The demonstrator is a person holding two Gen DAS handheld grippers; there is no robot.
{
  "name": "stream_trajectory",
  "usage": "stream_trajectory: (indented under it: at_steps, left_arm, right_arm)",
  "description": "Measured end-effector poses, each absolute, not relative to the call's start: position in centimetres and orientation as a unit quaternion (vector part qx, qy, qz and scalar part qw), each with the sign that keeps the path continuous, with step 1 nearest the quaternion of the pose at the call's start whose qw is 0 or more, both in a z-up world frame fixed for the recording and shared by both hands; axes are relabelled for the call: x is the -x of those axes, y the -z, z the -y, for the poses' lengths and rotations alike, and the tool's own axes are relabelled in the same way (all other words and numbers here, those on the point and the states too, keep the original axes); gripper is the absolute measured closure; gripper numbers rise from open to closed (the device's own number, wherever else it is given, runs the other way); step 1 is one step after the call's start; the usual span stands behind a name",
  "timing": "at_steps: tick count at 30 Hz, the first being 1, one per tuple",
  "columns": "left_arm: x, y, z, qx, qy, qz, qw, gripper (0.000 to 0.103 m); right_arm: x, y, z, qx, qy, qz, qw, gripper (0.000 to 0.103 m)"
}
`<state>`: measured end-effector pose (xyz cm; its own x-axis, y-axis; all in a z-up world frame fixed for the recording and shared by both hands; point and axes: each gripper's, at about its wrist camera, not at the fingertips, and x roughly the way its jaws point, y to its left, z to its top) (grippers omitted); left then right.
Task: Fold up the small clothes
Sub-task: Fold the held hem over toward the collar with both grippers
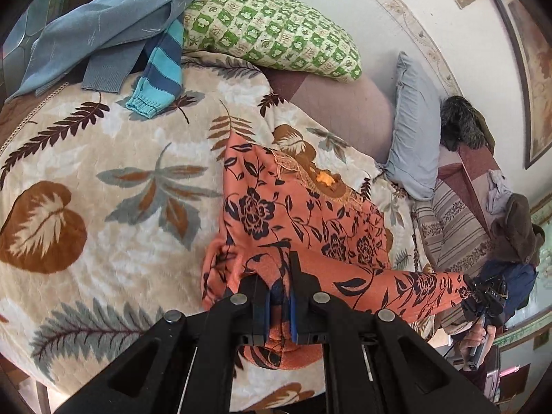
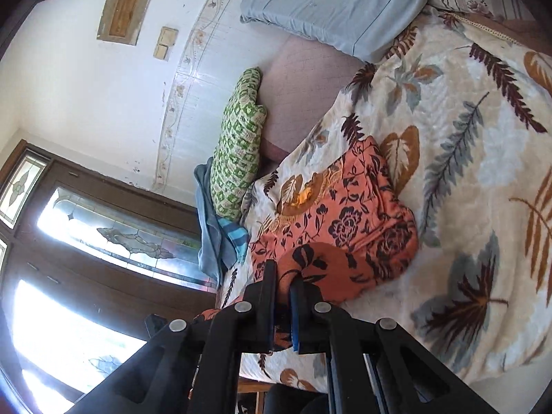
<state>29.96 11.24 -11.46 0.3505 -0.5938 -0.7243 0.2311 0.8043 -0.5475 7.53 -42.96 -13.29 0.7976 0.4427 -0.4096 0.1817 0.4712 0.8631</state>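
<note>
An orange garment with dark floral print [image 1: 293, 214] lies on the leaf-patterned blanket [image 1: 103, 189] of a bed. My left gripper [image 1: 280, 286] is shut on one bunched edge of the orange garment near the bed's front edge. A stretch of the garment runs right to my right gripper [image 1: 483, 296], which holds its other end. In the right wrist view the orange garment [image 2: 345, 227] lies on the blanket [image 2: 465, 172] and my right gripper [image 2: 283, 296] is shut on its near edge.
A blue sweater [image 1: 114, 24] and a striped teal sleeve [image 1: 162, 69] lie at the bed's far left. A green checked pillow [image 1: 272, 31] and a grey-blue pillow [image 1: 414, 127] lean near the wall. A glazed wooden door [image 2: 86, 241] stands beside the bed.
</note>
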Motion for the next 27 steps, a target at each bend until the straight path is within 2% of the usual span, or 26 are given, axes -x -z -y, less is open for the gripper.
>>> stream_trajectory:
  at_steps: [7, 11, 14, 15, 16, 17, 18, 20, 22, 24, 27]
  left_arm:
    - [-41.5, 14.9, -6.7, 0.172, 0.234, -0.544, 0.787, 0.092]
    - [-46.5, 18.9, -5.1, 0.173, 0.198, -0.573, 0.776, 0.09]
    - [-47.8, 21.6, -5.9, 0.207, 0.179, -0.577, 0.769, 0.088]
    - [-47.9, 22.2, -6.4, 0.23, 0.183, -0.573, 0.765, 0.088]
    - [-47.9, 22.5, -7.0, 0.251, 0.188, -0.566, 0.762, 0.088]
    - [-47.8, 22.4, -7.5, 0.268, 0.193, -0.556, 0.762, 0.087]
    - [-47.5, 21.9, -8.0, 0.277, 0.195, -0.541, 0.77, 0.085]
    - [-46.7, 19.5, -9.1, 0.283, 0.192, -0.482, 0.807, 0.068]
    - [-45.7, 16.7, -10.0, 0.29, 0.184, -0.423, 0.838, 0.037]
    - [-44.2, 14.6, -9.8, 0.288, 0.182, -0.394, 0.854, 0.033]
    - [-41.1, 13.9, -7.7, 0.251, 0.23, -0.415, 0.844, 0.033]
  right_arm:
    - [-21.2, 17.7, 48.0, -0.516, -0.028, -0.331, 0.789, 0.097]
    - [-27.1, 23.7, 50.6, -0.555, 0.012, -0.355, 0.752, 0.093]
    - [-28.6, 28.1, 52.8, -0.597, 0.043, -0.332, 0.729, 0.091]
    - [-28.4, 29.0, 53.6, -0.606, 0.055, -0.313, 0.729, 0.085]
    - [-27.9, 29.7, 54.3, -0.616, 0.067, -0.293, 0.728, 0.071]
    - [-27.2, 30.3, 54.9, -0.627, 0.077, -0.277, 0.724, 0.061]
    - [-26.4, 30.5, 55.2, -0.638, 0.081, -0.258, 0.721, 0.043]
    - [-25.1, 29.4, 55.3, -0.625, 0.071, -0.235, 0.741, 0.043]
    - [-24.4, 26.5, 54.4, -0.569, 0.067, -0.243, 0.783, 0.043]
    - [-24.5, 23.0, 52.2, -0.489, 0.054, -0.269, 0.828, 0.043]
    - [-25.7, 19.5, 46.1, -0.366, 0.002, -0.345, 0.864, 0.043]
